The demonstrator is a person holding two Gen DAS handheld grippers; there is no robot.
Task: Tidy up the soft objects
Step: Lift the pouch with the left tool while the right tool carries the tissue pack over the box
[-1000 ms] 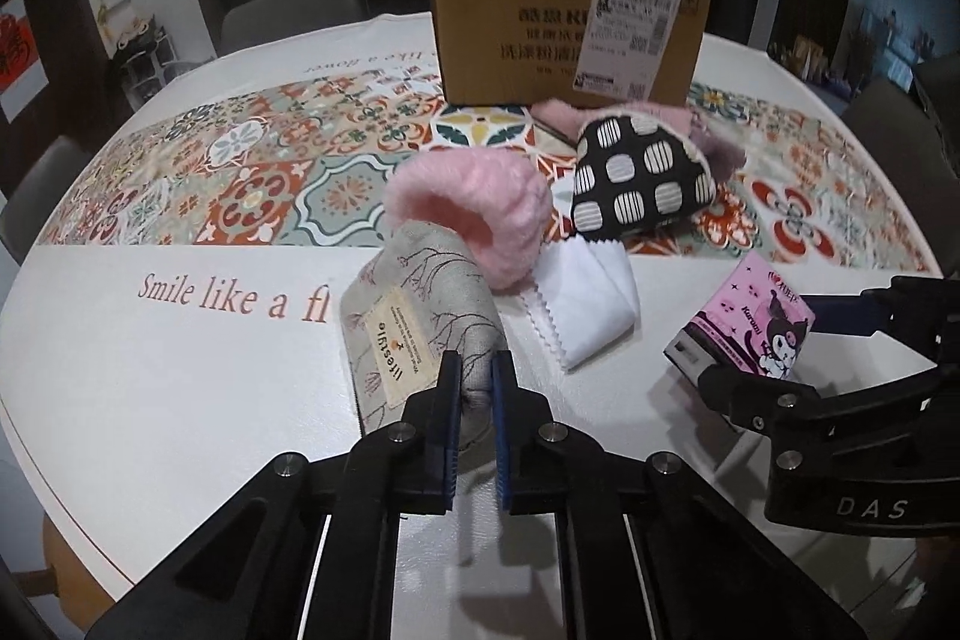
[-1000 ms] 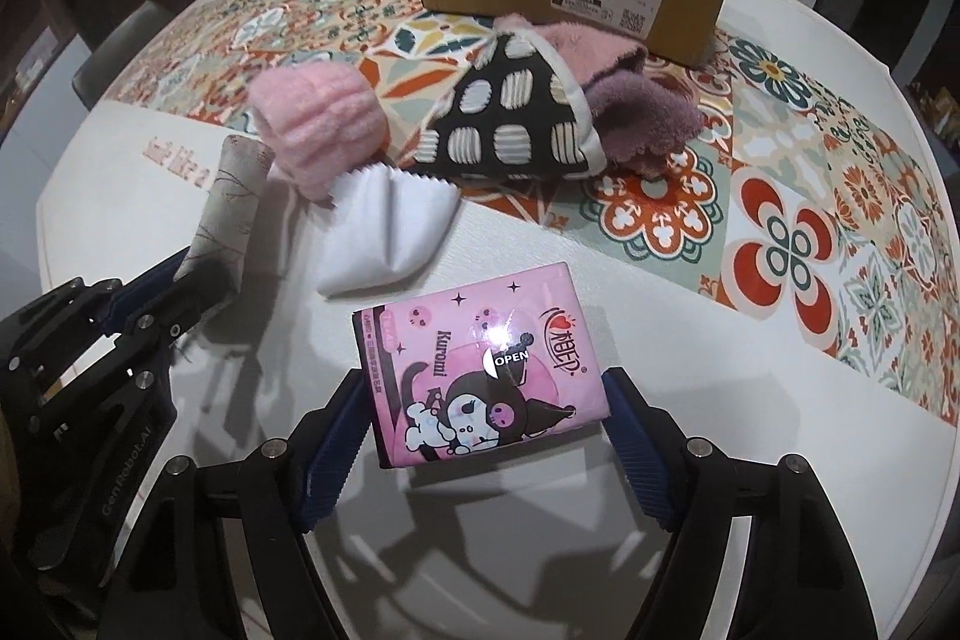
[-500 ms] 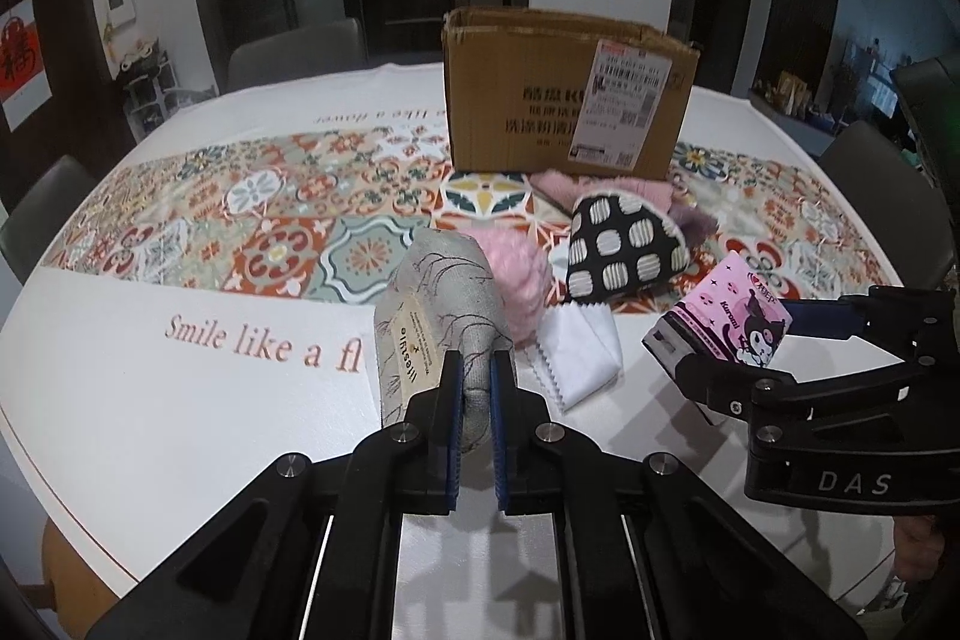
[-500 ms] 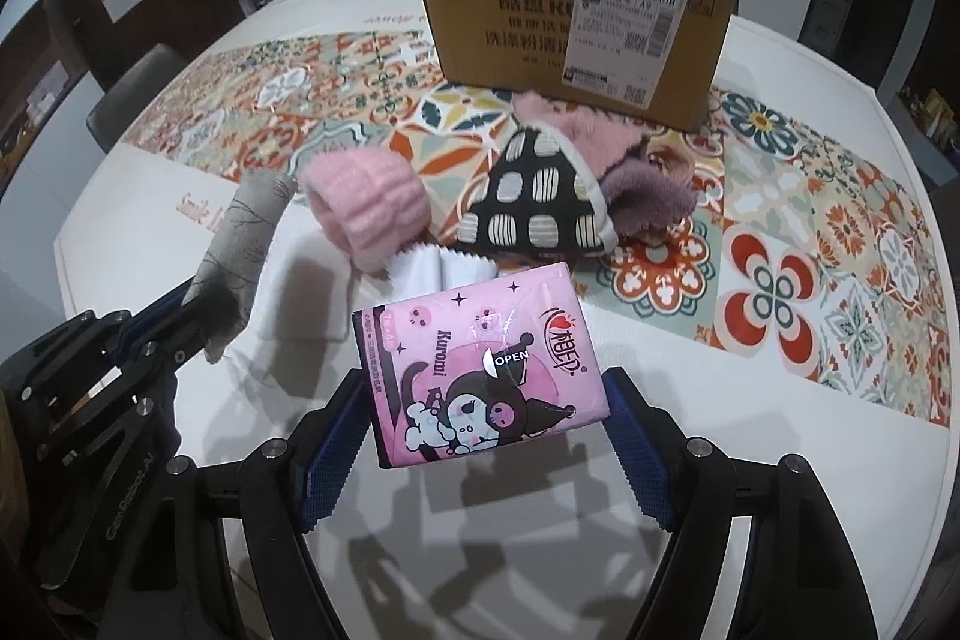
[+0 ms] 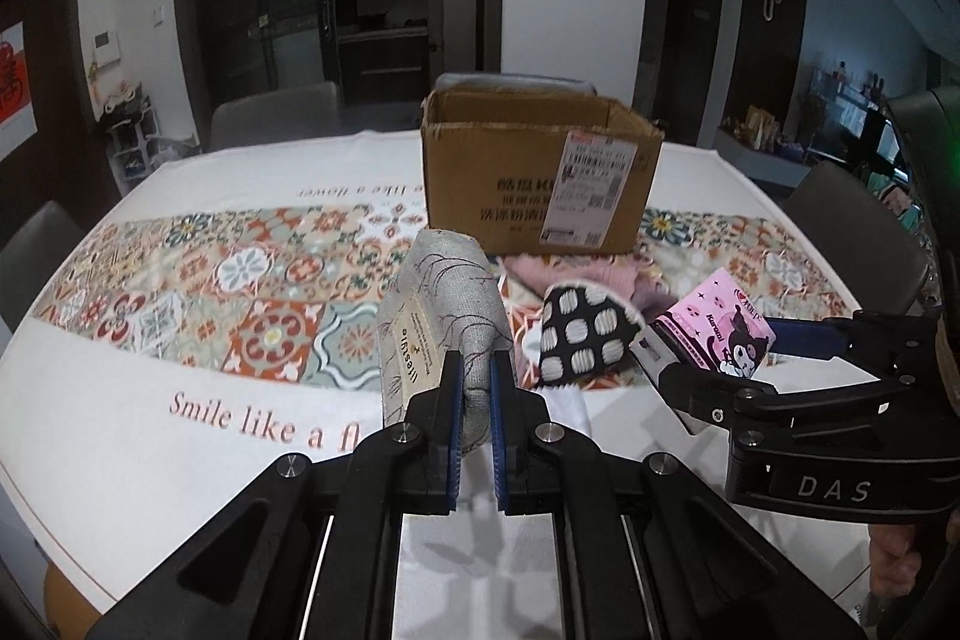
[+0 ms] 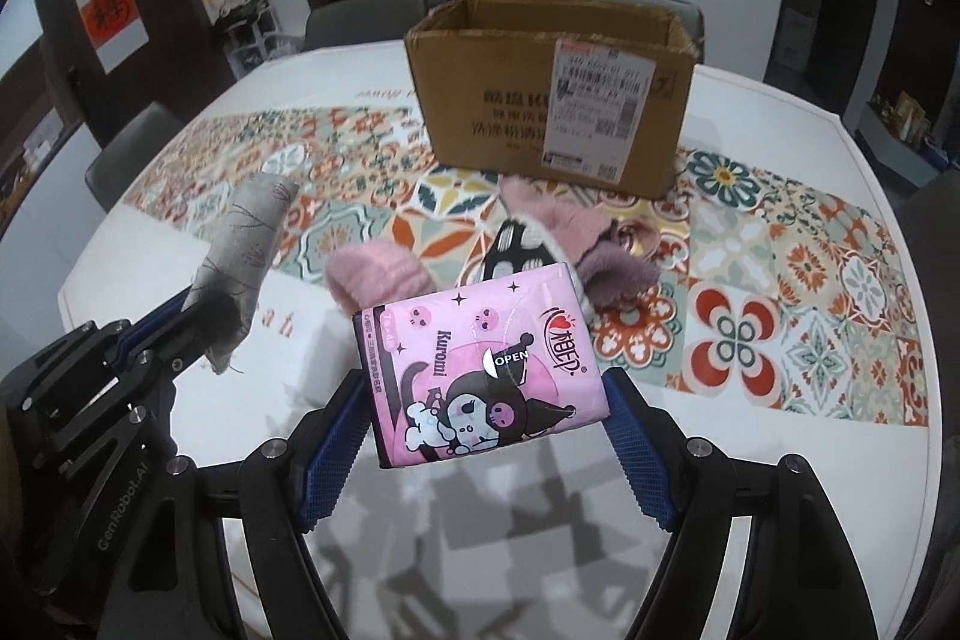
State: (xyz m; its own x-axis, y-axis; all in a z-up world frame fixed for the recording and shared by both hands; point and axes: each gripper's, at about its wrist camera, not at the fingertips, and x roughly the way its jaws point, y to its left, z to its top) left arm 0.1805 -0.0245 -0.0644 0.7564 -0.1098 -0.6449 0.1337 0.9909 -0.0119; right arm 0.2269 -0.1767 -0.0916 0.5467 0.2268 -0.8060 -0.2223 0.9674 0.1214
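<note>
Fig.: left gripper (image 5: 474, 388) pinched tight on limp grey cloth roll (image 5: 444, 316); right gripper (image 6: 486, 400), jaws wide, clamps light, squashy tissue pack (image 6: 480, 358) by its sides.

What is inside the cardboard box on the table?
The cardboard box is open at the top, but only its inner walls near the rim show. Its front wall hides the bottom, so whether anything lies inside cannot be told.

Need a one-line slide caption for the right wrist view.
Right hand-held gripper holds a pink tissue pack above the table, facing the open cardboard box.
</note>
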